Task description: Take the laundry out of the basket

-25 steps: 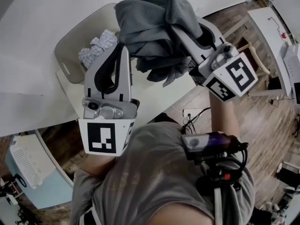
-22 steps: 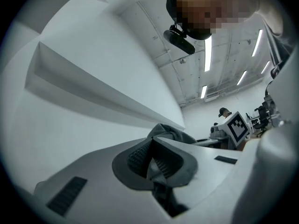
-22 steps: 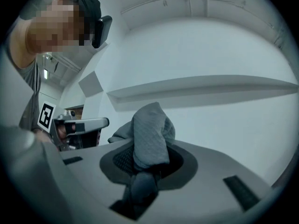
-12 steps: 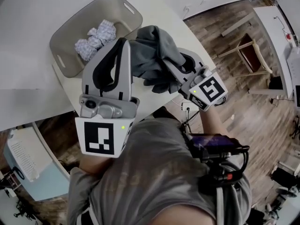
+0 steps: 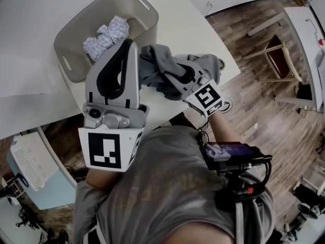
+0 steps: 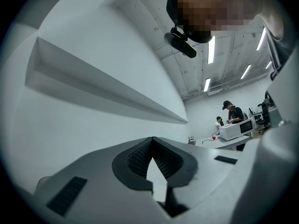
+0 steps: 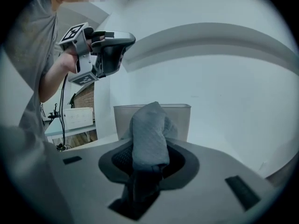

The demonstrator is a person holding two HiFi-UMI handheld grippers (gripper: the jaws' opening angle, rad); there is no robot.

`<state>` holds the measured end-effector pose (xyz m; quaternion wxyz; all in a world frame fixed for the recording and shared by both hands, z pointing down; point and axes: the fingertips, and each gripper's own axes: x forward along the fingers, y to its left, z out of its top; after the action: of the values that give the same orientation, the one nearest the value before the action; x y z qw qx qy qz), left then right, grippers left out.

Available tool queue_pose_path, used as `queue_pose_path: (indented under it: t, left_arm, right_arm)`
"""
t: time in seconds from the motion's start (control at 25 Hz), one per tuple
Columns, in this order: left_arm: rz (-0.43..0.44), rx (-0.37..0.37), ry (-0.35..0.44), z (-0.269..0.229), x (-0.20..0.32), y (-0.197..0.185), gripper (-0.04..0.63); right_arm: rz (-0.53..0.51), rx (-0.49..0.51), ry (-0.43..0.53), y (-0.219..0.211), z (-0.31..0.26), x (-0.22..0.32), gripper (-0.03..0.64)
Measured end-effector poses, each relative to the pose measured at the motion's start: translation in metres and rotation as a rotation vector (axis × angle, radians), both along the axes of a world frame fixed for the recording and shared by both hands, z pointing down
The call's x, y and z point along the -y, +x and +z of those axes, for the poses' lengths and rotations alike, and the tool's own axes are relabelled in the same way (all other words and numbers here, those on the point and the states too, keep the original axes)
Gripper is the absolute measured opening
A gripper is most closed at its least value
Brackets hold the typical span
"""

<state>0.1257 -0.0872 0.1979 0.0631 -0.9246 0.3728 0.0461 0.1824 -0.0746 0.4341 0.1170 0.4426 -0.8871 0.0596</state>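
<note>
- Grey garment (image 5: 161,69): soft, fine-textured knit, bunched in loose folds. It is out of the basket, over the white table (image 5: 190,27) just beside it.
- Right gripper (image 7: 151,141): jaws narrowly apart, clamped on a fold of the garment.
- Left gripper (image 6: 153,139): ribbed dark pads tip to tip, holding nothing.
- Basket (image 5: 144,4): smooth beige plastic with rounded corners and slotted handles. It contains a crumpled patterned cloth (image 5: 106,33).

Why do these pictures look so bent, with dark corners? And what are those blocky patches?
Head view: a wide lens bows the table edge. Both gripper views: fisheye circles with black corners; the mosaic was laid over a face afterwards. Left gripper view: the ceiling lights burn bright white.
</note>
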Motion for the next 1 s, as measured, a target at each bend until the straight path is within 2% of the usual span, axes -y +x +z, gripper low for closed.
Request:
queue_pose_path:
  t: [0.2,0.52,0.76,1.0]
  left_arm:
    - [-0.032,-0.002,-0.006,0.003,0.008,-0.007,0.008]
    - [-0.111,-0.025,-0.029,0.009,0.020,-0.034,0.008]
    - [-0.152,-0.054,-0.036,0.010,0.022,-0.049,0.008]
    - [-0.184,-0.075,-0.022,0.007,0.024,-0.062,0.008]
  right_arm:
    - [-0.013,0.011,-0.065,-0.008,0.016,0.018,0.141]
    - [-0.068,-0.045,-0.137,-0.013,0.025,0.037,0.242]
    - [-0.078,-0.069,-0.120,-0.013,0.006,0.043,0.253]
    - [-0.068,-0.011,-0.037,-0.020,-0.038,0.043,0.255]
